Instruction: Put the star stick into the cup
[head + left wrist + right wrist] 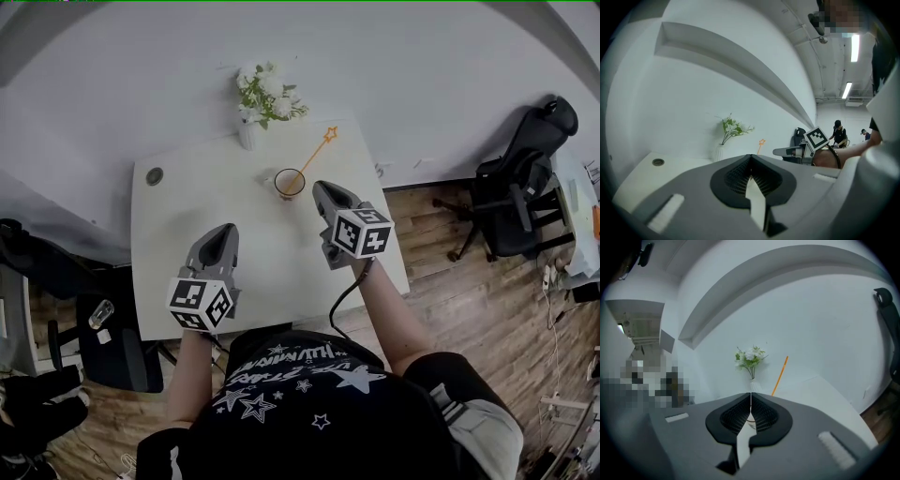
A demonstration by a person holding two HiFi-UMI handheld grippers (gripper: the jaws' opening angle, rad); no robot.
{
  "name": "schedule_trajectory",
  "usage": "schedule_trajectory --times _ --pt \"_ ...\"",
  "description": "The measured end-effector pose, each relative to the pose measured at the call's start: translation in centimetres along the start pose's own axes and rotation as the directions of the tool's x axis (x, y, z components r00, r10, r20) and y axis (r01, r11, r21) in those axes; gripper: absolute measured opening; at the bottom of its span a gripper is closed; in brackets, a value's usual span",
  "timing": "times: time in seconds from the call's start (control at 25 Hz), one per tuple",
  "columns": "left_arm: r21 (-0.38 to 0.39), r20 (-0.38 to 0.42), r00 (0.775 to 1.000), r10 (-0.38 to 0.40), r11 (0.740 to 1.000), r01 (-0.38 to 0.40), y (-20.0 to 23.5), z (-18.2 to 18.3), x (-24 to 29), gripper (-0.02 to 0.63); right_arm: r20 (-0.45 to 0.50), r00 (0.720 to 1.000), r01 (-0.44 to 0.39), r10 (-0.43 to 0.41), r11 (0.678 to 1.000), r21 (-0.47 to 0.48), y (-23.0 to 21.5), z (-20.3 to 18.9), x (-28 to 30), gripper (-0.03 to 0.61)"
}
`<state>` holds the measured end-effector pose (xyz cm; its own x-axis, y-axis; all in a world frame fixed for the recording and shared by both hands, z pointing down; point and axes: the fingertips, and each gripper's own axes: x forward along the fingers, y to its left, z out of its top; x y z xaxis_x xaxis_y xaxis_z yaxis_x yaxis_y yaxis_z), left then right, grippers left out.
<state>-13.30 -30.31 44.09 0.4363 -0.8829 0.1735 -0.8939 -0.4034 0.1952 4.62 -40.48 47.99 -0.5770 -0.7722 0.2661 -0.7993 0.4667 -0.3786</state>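
A brown-rimmed cup (290, 184) stands on the white table (178, 225), toward its far side. The orange star stick (314, 156) rests inside the cup and leans up to the right, star at the top. The stick also shows in the left gripper view (761, 144) and the right gripper view (780, 375). My right gripper (319, 187) hovers just right of the cup, shut and empty, its jaws meeting (751, 395). My left gripper (226, 231) is shut and empty too, over the table's near middle (751, 157), well short of the cup.
A white vase of flowers (265, 99) stands at the table's far edge behind the cup. A round cable hole (154, 175) sits at the far left corner. A black office chair (521, 178) stands on the wooden floor to the right.
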Motion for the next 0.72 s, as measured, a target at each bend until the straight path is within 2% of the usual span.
schedule_trajectory --times 0.28,0.72 --pt "0.005 0.011 1.0 -0.007 1.0 0.007 -2.4 -0.4 -2.4 0.005 0.024 0.999 -0.046 0.046 0.999 -0.017 1.8 -0.2 -3.7 0.015" --pt "0.004 0.018 1.0 -0.011 1.0 0.011 -6.6 -1.9 -6.4 0.005 0.0 0.998 -0.058 0.058 0.997 -0.049 3.9 -2.8 -9.6 0.015"
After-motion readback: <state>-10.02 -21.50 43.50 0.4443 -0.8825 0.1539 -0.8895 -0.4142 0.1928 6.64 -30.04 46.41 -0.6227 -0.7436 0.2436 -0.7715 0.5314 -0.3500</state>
